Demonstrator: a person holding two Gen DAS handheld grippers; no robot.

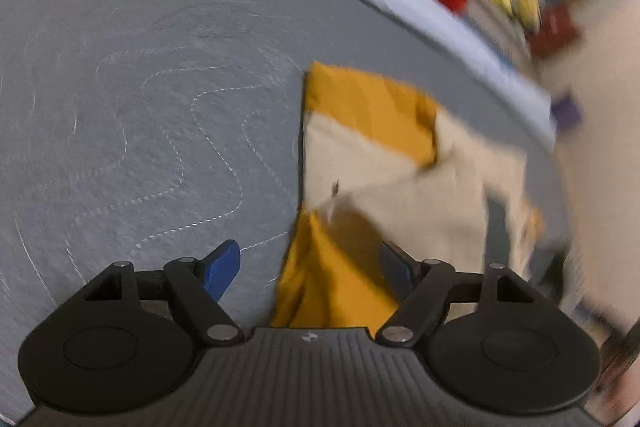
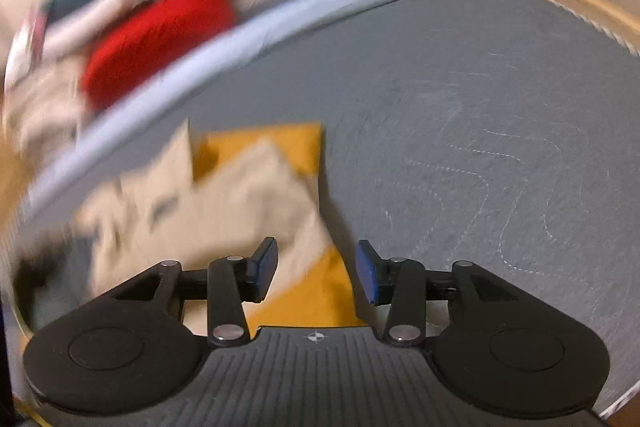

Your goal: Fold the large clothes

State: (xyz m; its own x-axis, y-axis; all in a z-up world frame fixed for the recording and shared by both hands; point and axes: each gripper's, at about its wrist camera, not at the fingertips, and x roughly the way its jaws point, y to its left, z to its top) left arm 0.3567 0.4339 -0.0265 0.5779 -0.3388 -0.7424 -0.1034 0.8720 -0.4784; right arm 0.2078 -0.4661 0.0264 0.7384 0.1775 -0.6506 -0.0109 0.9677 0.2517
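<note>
On quilt: garment part-folded | left gripper, right gripper both released, empty | risk: grabbing one layer undoes fold.

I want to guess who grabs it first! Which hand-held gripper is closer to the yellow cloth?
Hard to call; both hover open over the yellow cloth. The left hand-held gripper straddles its left edge; the right one straddles its right edge.

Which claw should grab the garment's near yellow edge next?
Probably right: the right claw is open, straddling the garment's yellow edge. The left claw, also open, has one finger over the grey bed cover.
</note>
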